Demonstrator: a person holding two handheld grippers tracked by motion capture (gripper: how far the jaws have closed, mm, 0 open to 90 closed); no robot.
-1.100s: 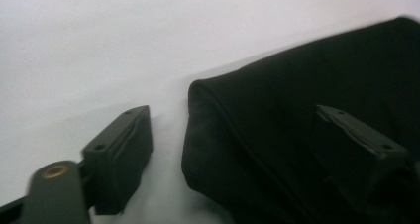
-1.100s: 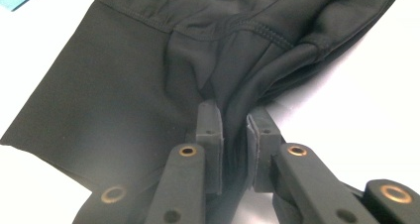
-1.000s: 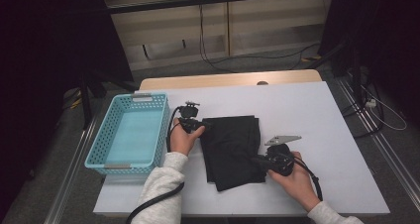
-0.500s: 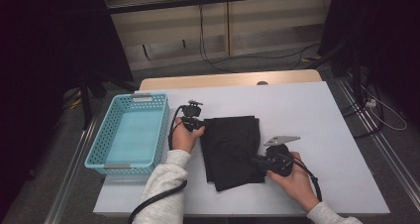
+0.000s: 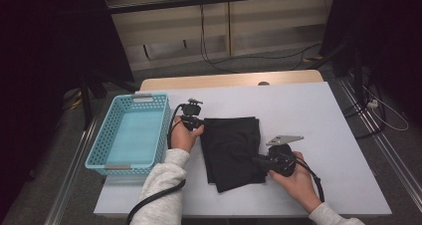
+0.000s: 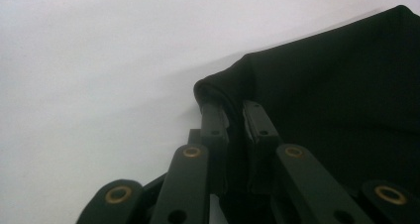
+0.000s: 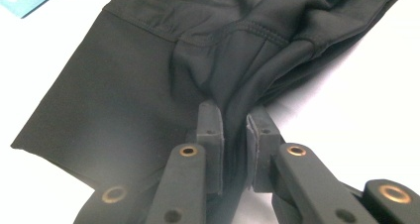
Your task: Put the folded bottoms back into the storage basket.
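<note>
Left gripper view: clamped on cloth (image 6: 337, 85), left gripper (image 6: 233, 110) with jaws just closing, rolled corner pinched between the pads. Only a shallow bite there, right at the fold's lip, so check the hold before any pull and take it deeper if the layers slip.

Right gripper view: likewise clenched, right gripper (image 7: 234, 112) gripping a bunched tuck of the same cloth at its near edge, fabric gathered into creases just ahead of the pads and fanning away flat beyond.

Seen from above, between the two grippers: folded cloth flat on the table (image 5: 308, 110), touching both, left grip at the far left corner, right grip at the near right side. Just outside the left gripper, basket (image 5: 94, 150), apparently with nothing in it.

Probably the step: lift the folded cloth by both grips, perhaps toward the basket. To do it well:
- Raise both hands together and level, so the stack doesn't unfold or sag from one end.
- Put light tension between the grips, not a hard stretch; a shallow left bite could pull free.
- Lift clear of the table before moving sideways, to avoid dragging the lower layers open.
- Pass above the basket's wall, then lower and release both sides at once.
</note>
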